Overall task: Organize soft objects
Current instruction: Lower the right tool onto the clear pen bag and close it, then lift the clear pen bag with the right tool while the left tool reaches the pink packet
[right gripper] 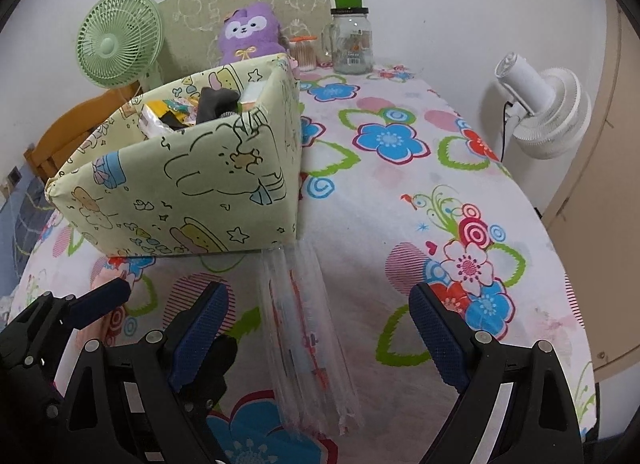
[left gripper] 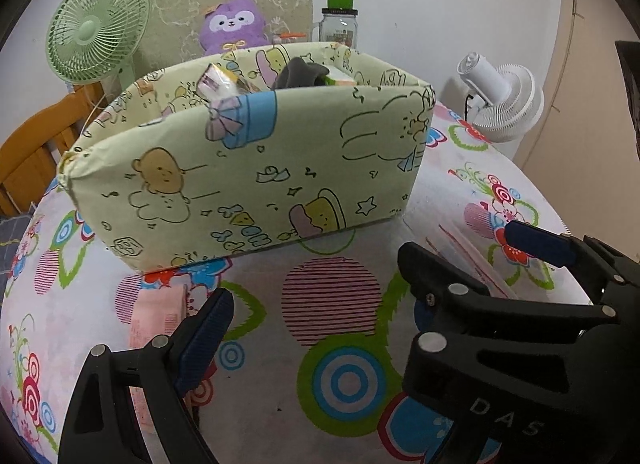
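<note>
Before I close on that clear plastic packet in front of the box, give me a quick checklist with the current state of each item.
1. Right hand-held gripper open: ok, fingers stand wide.
2. Clear plastic packet between its fingers: ok, lying flat on the tablecloth, pads not touching it.
3. Left hand-held gripper empty: ok, open over bare cloth.
4. Grippers clear of each other: cannot tell; the left one sits close beside the right gripper's left finger.
5. Fabric box has room: cannot tell; items already show above its rim.
6. Pink packet out of the way: ok, off to the left.
</note>
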The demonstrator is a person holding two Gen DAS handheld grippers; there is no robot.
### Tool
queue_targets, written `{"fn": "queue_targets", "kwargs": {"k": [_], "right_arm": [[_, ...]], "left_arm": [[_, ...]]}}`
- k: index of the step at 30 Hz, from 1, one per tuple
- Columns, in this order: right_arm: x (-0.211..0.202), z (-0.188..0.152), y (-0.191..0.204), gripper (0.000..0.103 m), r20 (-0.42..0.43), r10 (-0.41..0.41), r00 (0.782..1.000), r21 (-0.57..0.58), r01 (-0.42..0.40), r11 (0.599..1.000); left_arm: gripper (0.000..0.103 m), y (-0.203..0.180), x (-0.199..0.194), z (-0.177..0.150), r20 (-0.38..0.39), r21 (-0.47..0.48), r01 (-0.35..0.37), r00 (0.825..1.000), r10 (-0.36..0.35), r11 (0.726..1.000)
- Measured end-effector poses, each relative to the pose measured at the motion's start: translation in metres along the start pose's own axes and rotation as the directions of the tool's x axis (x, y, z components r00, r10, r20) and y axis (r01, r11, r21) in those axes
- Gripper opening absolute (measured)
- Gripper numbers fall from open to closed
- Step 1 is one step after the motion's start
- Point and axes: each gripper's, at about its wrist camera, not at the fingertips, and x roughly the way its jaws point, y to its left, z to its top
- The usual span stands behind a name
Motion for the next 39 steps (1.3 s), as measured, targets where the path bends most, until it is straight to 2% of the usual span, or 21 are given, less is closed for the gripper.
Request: {"fn": "queue_targets", "kwargs": {"k": [6, 10, 13, 15, 17, 20, 31, 39], "right_arm": [[0.01, -0.003, -0.002, 0.074, -0.034, 0.011, 0.999, 0.013, -0.01, 1.0], [0.013, -0.005, 0.0, 0.069, -0.042, 0.009, 0.999, 0.004, -0.009, 1.0], [0.012, -0.006, 0.001, 0.057, -0.039, -0.004, 0.999, -0.002, 0.004, 1.0], [0.011, -0.006, 0.002, 0.042, -0.035, -0.002, 0.999, 0.001, 0.002, 1.0], [0.01, -0.006, 0.002, 0.035, -0.035, 0.012, 0.999, 0.006, -0.012, 1.0], [0.007, -0.007, 0.006, 0.029, -0.029, 0.016, 0.999, 0.007, -0.016, 1.0], [-0.009, -0.004, 0.027, 0.028, 0.01, 0.016, 1.0, -0.023, -0.016, 1.0], [-0.018, -0.001, 0.048, 0.028, 0.031, 0.032, 0.999, -0.05, -0.031, 0.998]], "left_arm": [[0.093, -0.001, 0.007, -0.001, -0.026, 0.007, -0.002, 1.0, 0.002, 1.0], [0.093, -0.002, 0.011, -0.002, -0.04, 0.006, -0.002, 0.999, 0.002, 1.0], [0.093, -0.002, 0.012, -0.003, -0.041, 0.006, -0.008, 0.999, 0.008, 1.0], [0.093, 0.0, 0.013, -0.003, -0.043, -0.001, -0.008, 0.999, 0.008, 1.0], [0.093, 0.002, 0.012, -0.003, -0.042, -0.007, -0.007, 0.999, 0.007, 1.0], [0.093, 0.006, 0.009, -0.004, -0.035, -0.008, -0.01, 0.999, 0.009, 1.0], [0.093, 0.024, -0.012, -0.009, 0.005, -0.034, -0.011, 1.0, 0.011, 0.999], [0.093, 0.043, -0.025, -0.011, 0.038, -0.053, -0.035, 0.999, 0.038, 0.998]]}}
